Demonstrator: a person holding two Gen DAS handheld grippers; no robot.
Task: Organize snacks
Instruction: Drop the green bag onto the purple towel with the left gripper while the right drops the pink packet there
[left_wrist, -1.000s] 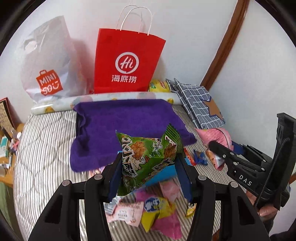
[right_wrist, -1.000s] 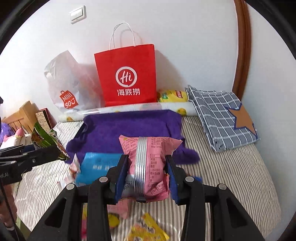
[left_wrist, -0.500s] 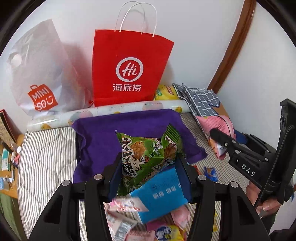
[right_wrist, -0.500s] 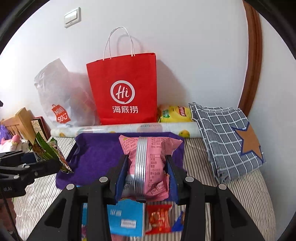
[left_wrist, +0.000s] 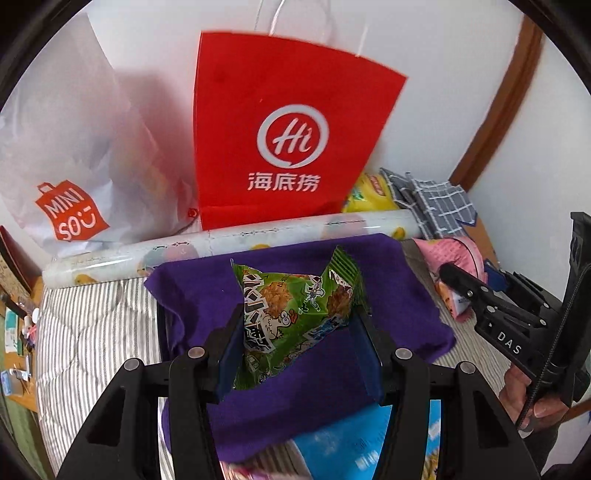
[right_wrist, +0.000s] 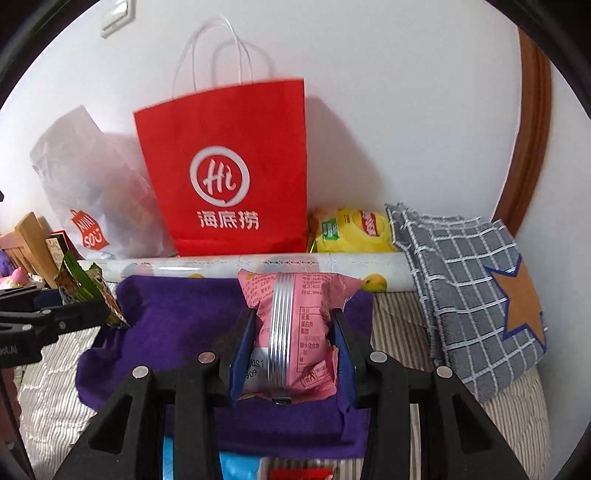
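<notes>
Left gripper pinches the green snack packet across its puffy middle, right gripper clamps the pink snack packet either side of its seam, both above the purple cloth — light, crinkly, slippery, probably crushable, so mid-body grips suit them.

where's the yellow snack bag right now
The yellow snack bag sits at the back against the wall, right of the red paper bag, left of the folded checked cloth, and behind the patterned roll.
</notes>
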